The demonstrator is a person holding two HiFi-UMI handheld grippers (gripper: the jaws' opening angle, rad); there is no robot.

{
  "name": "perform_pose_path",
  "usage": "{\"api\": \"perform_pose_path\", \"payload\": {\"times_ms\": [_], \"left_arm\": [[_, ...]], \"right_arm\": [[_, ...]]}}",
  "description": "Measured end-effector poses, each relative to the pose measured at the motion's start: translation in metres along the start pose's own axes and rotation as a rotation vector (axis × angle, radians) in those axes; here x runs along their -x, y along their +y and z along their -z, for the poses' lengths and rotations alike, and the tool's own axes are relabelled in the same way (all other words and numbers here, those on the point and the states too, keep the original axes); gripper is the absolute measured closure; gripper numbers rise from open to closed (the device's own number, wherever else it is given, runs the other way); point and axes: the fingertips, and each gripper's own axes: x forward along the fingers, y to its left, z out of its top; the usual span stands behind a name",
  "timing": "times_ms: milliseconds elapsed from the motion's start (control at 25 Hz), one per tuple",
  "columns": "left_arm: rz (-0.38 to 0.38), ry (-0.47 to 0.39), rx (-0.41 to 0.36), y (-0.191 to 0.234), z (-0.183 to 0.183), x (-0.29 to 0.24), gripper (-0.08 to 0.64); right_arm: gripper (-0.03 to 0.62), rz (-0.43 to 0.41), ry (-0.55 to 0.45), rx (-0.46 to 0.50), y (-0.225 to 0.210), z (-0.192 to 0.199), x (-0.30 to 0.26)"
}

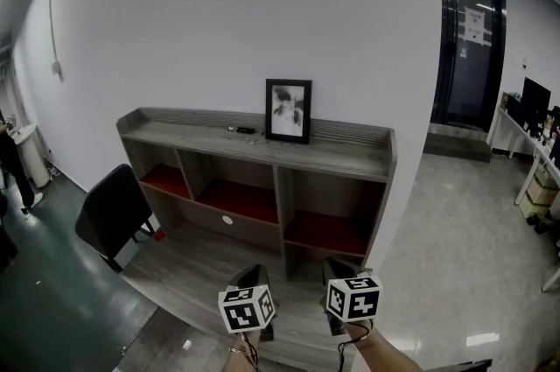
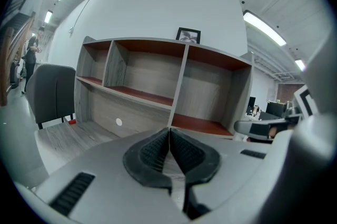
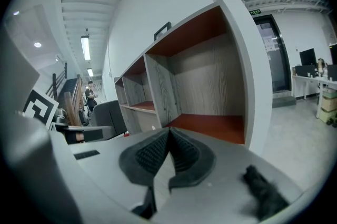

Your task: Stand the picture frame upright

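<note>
Picture frame [image 1: 288, 110] upright atop shelf unit [image 1: 350, 153], chair [image 1: 112, 213] beside, left gripper [image 2: 169, 130] and right gripper [image 3: 168, 130] closed, empty

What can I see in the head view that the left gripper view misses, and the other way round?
Only the head view shows the picture frame whole, standing upright on top of the shelf unit, with a small dark item beside it and a dark door off to the right. Only the left gripper view shows the left hand-held gripper from close up, jaws closed together on nothing. Both show the shelf unit, the black chair and the frame, though the gripper view catches just its top edge.
</note>
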Motion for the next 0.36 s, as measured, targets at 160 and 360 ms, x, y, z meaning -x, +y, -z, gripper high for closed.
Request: {"api": "perform_pose_path", "payload": {"times_ms": [160,360], "left_arm": [[-0.001,0.006,-0.001,-0.0009,0.0018,0.0009,0.543],[-0.003,0.01,-0.009,-0.0008,0.0018,0.0025,0.543]], "right_arm": [[0.561,-0.006,-0.001,0.0,0.0008,-0.0002,0.0012],[0.561,-0.005,-0.003,0.006,0.0022,-0.0004,0.0019]]}}
